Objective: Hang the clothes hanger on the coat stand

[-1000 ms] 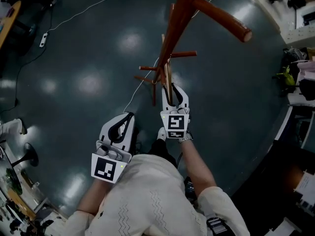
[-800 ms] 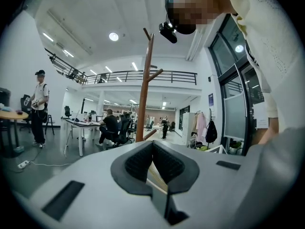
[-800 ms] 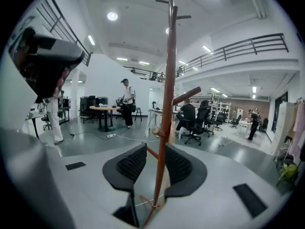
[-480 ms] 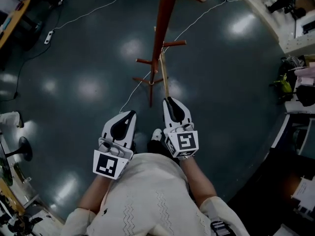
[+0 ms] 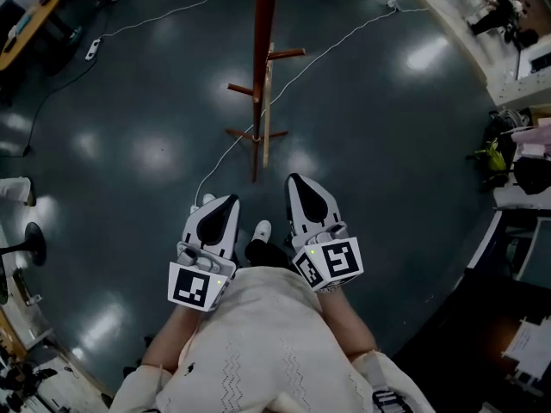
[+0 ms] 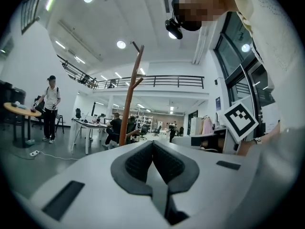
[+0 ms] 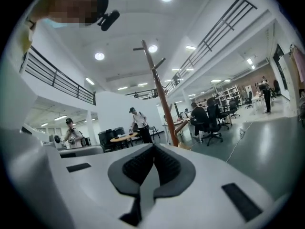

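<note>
Pale wood, stiff and we judge light, the clothes hanger [image 5: 267, 101] seems to hang on the coat stand [image 5: 263, 15], best taken by its bar, while our left tool [image 5: 225, 205] and right tool [image 5: 297, 183] are clenched on nothing.

There is one coat stand [image 5: 261, 24] on the floor [image 5: 129, 144], with one pale hanger [image 5: 268, 101] on it. The person holds two grippers, a left gripper [image 5: 222, 209] and a right gripper [image 5: 301, 188], and each has one marker cube [image 5: 191, 286]. Two white cables [image 5: 225, 155] run over the floor. In the right gripper view, two people [image 7: 137, 123] stand by one round desk [image 7: 121, 138].
</note>
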The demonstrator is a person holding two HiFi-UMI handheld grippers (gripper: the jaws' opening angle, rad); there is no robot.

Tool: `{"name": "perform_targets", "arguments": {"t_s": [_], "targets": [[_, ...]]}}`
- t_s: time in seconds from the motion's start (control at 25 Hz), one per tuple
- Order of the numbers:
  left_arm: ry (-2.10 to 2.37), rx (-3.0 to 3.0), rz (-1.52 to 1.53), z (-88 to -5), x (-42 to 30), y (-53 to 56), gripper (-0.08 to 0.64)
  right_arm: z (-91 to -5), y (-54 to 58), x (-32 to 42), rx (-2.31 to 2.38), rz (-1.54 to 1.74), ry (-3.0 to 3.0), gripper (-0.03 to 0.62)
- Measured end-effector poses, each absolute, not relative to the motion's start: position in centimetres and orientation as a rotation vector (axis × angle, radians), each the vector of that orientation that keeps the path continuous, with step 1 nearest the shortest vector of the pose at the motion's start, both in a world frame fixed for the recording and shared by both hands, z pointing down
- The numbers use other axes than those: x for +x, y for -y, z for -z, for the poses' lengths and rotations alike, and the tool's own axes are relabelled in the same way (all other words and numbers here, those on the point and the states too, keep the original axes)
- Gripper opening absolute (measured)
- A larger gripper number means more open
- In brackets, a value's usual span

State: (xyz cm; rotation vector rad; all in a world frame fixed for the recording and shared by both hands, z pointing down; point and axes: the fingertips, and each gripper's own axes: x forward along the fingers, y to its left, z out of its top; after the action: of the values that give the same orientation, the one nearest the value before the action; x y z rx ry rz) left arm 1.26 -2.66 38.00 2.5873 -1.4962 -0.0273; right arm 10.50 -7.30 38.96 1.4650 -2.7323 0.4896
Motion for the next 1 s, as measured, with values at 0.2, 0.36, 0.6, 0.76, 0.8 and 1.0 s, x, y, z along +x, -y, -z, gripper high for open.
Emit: {"name": "perform_targets", "arguments": {"t_s": [0.2,0.36,0.6,0.76,0.8,1.0], "targets": [[1.526,2.606,0.043,-36.6,1.3,2.2,0.012,-36.9,5.1,9.7,1.415,-0.367,2.735,0.020],[1.526,2.620,0.087,-35.6,0.9,2.3,0.012,-36.1,3.9,8.4,1.411,-0.345,2.730,0.020],[1.511,2.637,0.064,-35.8,0.1,1.7,0.012,-34.8,2.4,6.1,1.366,-0.335,2.764,0.018],[1.522,2.607,0.115,-35.0,-1.1,1.5,0.012,-34.6,1.9,4.2,1.336,-0.325,2.765,0.020],[1.519,2.619,0.090,-35.2,-1.3,1.4,0.012,-34.5,1.8,3.9,1.328,-0.318,2.766,0.018],[1.511,2.627,0.080,-35.2,-2.1,0.9,0.012,-34.5,1.3,3.1,1.331,-0.309,2.757,0.018]]}}
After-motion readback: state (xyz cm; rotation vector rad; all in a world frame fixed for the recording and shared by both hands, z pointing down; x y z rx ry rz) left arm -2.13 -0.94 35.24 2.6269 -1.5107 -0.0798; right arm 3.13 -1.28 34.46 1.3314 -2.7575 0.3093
